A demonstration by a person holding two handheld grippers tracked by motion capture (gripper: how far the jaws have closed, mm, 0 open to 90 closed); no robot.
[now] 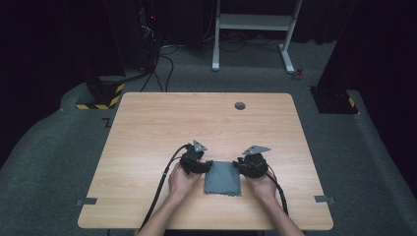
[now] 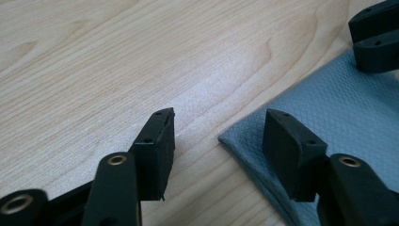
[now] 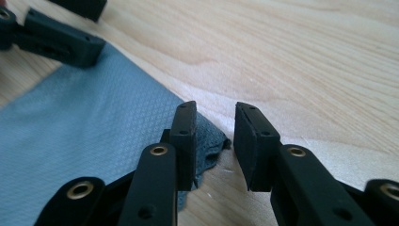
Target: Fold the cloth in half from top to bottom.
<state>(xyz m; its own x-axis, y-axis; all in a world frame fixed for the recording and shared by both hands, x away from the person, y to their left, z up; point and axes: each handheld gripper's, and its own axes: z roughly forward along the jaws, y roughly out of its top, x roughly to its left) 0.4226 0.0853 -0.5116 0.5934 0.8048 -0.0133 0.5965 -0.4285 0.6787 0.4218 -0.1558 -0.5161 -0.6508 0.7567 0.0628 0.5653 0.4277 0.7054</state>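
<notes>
A grey cloth lies flat on the wooden table near its front edge. My left gripper is at the cloth's far left corner and my right gripper at its far right corner. In the left gripper view the left gripper is open, with the cloth corner lying between the jaws and one jaw over the fabric. In the right gripper view the right gripper is open with a narrower gap, and a rumpled corner of the cloth sits in that gap, unclamped.
A small round grey grommet sits in the tabletop at the far side. Grey tape tabs mark the table's front corners. A white metal frame and black stands are on the floor beyond the table.
</notes>
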